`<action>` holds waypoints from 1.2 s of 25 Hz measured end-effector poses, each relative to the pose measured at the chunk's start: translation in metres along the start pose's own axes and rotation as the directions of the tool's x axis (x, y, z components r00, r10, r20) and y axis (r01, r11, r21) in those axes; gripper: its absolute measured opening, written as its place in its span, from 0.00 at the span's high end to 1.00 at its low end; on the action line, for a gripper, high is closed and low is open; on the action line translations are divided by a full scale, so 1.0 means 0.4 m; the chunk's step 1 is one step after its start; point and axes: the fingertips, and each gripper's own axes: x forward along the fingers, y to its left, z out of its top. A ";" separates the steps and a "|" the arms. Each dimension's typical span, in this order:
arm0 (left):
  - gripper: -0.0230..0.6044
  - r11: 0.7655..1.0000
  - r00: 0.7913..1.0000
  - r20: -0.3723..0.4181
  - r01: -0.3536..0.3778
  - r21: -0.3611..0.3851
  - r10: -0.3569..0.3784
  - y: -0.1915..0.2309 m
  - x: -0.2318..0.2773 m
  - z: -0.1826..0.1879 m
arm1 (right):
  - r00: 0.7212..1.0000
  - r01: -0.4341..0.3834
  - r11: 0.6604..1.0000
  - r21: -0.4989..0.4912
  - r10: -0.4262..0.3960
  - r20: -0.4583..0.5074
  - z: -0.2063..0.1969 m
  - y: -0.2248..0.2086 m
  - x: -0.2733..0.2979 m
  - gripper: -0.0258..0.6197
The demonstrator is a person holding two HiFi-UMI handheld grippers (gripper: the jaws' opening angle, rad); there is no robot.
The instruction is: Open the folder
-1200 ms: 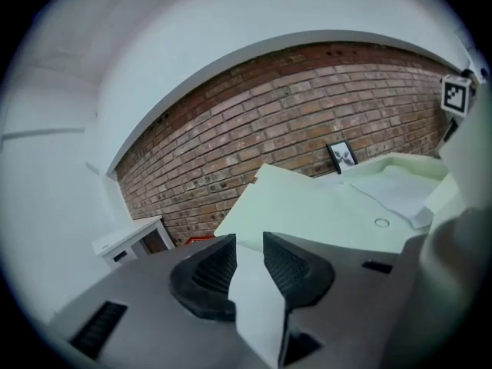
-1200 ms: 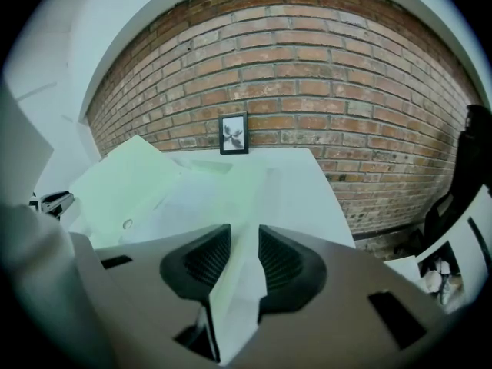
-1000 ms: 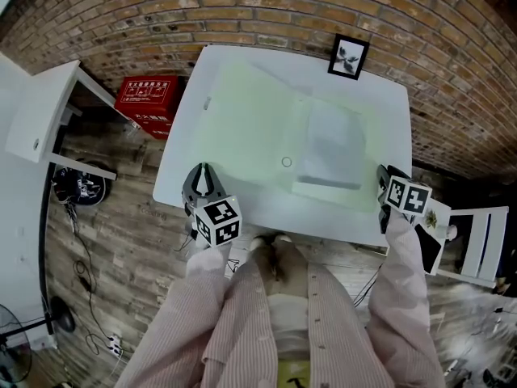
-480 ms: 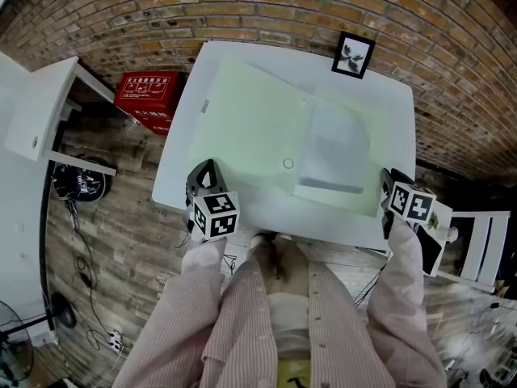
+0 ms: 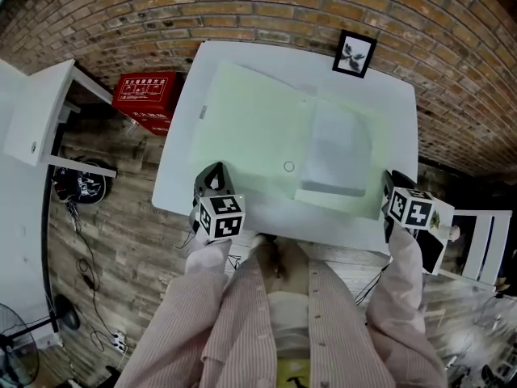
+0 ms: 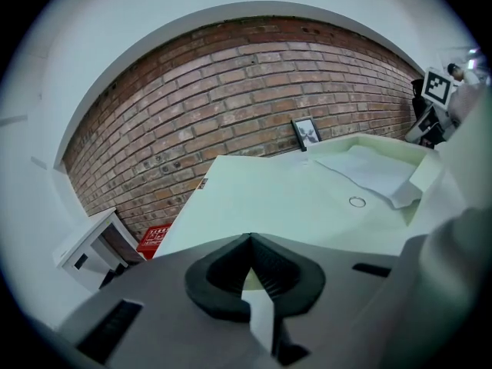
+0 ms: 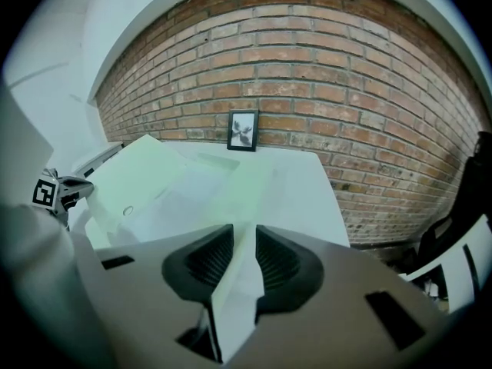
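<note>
**Folder** (image 5: pixel 250 128). Pale green, lying open and flat on the white table (image 5: pixel 266 217). It covers most of the top, from near the far edge to near the near edge. The left leaf is bare. The right leaf carries white sheets (image 5: pixel 339 148) stacked towards the right edge. A small ring (image 5: pixel 289 166) sits near the fold, close to the folder's near edge.

**Left gripper** (image 5: pixel 213 170). At the table's near left corner, pointing across the top and tilted down. Its tips sit over the folder's near left corner. In the left gripper view the jaws are pressed together at the tips. A pale sliver shows in the gap behind them. Whether that sliver is the folder's cover cannot be told.

**Right gripper** (image 5: pixel 386 183). At the table's near right corner, just beside the folder's near right corner. In the right gripper view the jaws stand apart and have just been closing. A pale wedge, greenish on one side and white on the other, fills the gap between them. It appears to be the folder's edge. Contact with the pads cannot be made out.

**Surroundings.** A small black frame (image 5: pixel 354 53) stands at the far right corner, against the brick wall (image 5: pixel 266 6). A red box (image 5: pixel 145 95) lies on the floor beyond the left edge.
</note>
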 end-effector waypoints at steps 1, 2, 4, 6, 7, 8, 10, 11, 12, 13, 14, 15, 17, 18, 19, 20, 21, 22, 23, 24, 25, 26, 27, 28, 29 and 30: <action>0.97 1.000 1.000 -0.006 0.005 -0.001 -0.005 -0.001 0.004 -0.003 | 1.000 -0.002 1.000 0.002 0.002 0.000 0.000 0.001 0.000 0.81; 0.97 1.000 1.000 -0.012 0.009 -0.003 -0.009 -0.001 0.008 -0.007 | 1.000 -0.002 1.000 0.004 0.002 0.001 0.000 0.001 0.000 0.81; 0.97 1.000 0.999 -0.026 0.020 -0.011 -0.020 -0.001 0.015 -0.015 | 1.000 0.000 1.000 0.006 0.000 0.001 0.000 0.001 -0.001 0.81; 0.97 0.999 0.999 -0.039 0.028 -0.018 -0.029 -0.001 0.021 -0.021 | 1.000 0.002 1.000 0.008 -0.002 0.001 0.000 0.000 -0.002 0.81; 0.97 0.999 0.998 -0.046 0.031 -0.020 -0.032 -0.002 0.025 -0.024 | 1.000 0.001 1.000 0.010 -0.001 0.001 0.000 0.000 -0.002 0.81; 0.97 0.999 0.998 -0.053 0.035 -0.022 -0.036 -0.002 0.028 -0.027 | 1.000 -0.001 1.000 0.012 0.000 0.002 0.001 0.000 -0.002 0.81; 0.97 0.999 0.997 -0.066 0.043 -0.028 -0.045 -0.004 0.035 -0.035 | 1.000 -0.002 1.000 0.017 0.002 0.003 0.001 -0.001 -0.002 0.81; 0.97 0.998 0.996 -0.073 0.048 -0.031 -0.050 -0.005 0.038 -0.038 | 1.000 -0.002 1.000 0.018 0.002 0.003 0.001 -0.001 -0.002 0.81; 0.97 0.998 0.995 -0.079 0.052 -0.034 -0.054 -0.006 0.041 -0.041 | 1.000 -0.001 1.000 0.019 0.001 0.003 0.002 -0.002 -0.002 0.81; 0.97 0.998 0.995 -0.085 0.056 -0.036 -0.058 -0.006 0.044 -0.043 | 1.000 0.000 1.000 0.020 0.000 0.002 0.001 -0.002 -0.002 0.81; 0.97 0.998 0.994 -0.090 0.059 -0.037 -0.063 -0.007 0.047 -0.047 | 1.000 0.000 1.000 0.022 0.000 0.001 0.001 -0.001 -0.003 0.81; 0.97 0.997 0.993 -0.095 0.063 -0.039 -0.067 -0.007 0.051 -0.050 | 1.000 -0.001 1.000 0.026 0.001 0.001 0.001 0.000 -0.003 0.81; 0.97 0.996 0.992 -0.103 0.070 -0.047 -0.074 -0.009 0.058 -0.060 | 1.000 -0.002 0.999 0.033 0.002 0.001 0.001 0.002 -0.002 0.81; 0.97 0.996 0.991 -0.108 0.072 -0.049 -0.077 -0.010 0.062 -0.065 | 1.000 -0.001 0.999 0.034 0.001 0.001 0.000 0.002 -0.002 0.81; 0.97 0.996 0.990 -0.114 0.075 -0.050 -0.080 -0.012 0.065 -0.069 | 1.000 0.000 0.999 0.033 0.000 0.000 0.000 0.002 -0.001 0.81; 0.97 0.996 0.990 -0.118 0.077 -0.051 -0.083 -0.013 0.067 -0.072 | 1.000 0.001 0.999 0.032 -0.001 -0.001 0.001 0.001 -0.001 0.81; 0.97 0.995 0.989 -0.122 0.080 -0.053 -0.086 -0.014 0.070 -0.074 | 1.000 0.003 1.000 0.031 -0.002 -0.002 0.001 0.001 -0.001 0.81; 0.97 0.995 0.988 -0.124 0.083 -0.059 -0.090 -0.014 0.071 -0.076 | 1.000 0.004 1.000 0.030 -0.004 -0.004 0.001 0.001 -0.001 0.81; 0.97 0.994 0.988 -0.124 0.086 -0.065 -0.094 -0.014 0.072 -0.077 | 1.000 0.005 1.000 0.031 -0.005 -0.004 0.001 0.000 -0.002 0.81; 0.97 0.994 0.988 -0.123 0.089 -0.070 -0.097 -0.015 0.072 -0.077 | 1.000 0.006 0.999 0.032 -0.006 -0.004 0.001 0.000 -0.003 0.81; 0.97 0.993 0.987 -0.122 0.092 -0.072 -0.100 -0.015 0.072 -0.077 | 1.000 0.007 0.999 0.033 -0.007 -0.004 0.000 -0.001 -0.003 0.81; 0.97 0.993 0.987 -0.122 0.095 -0.072 -0.103 -0.016 0.072 -0.077 | 1.000 0.009 0.999 0.033 -0.009 -0.004 0.000 -0.002 -0.004 0.81; 0.97 0.993 0.987 -0.122 0.098 -0.073 -0.106 -0.015 0.073 -0.077 | 1.000 0.011 0.999 0.034 -0.011 -0.004 0.000 -0.002 -0.003 0.81; 0.98 0.992 0.986 -0.123 0.100 -0.074 -0.109 -0.015 0.075 -0.077 | 1.000 0.012 0.999 0.033 -0.012 -0.004 0.001 -0.001 -0.003 0.81; 0.97 0.992 0.986 -0.125 0.104 -0.075 -0.113 -0.014 0.076 -0.077 | 1.000 0.012 0.999 0.033 -0.012 -0.004 0.001 0.000 -0.002 0.81; 0.97 0.991 0.985 -0.129 0.108 -0.075 -0.117 -0.013 0.077 -0.078 | 1.000 0.012 0.999 0.030 -0.012 -0.004 0.001 0.001 -0.001 0.81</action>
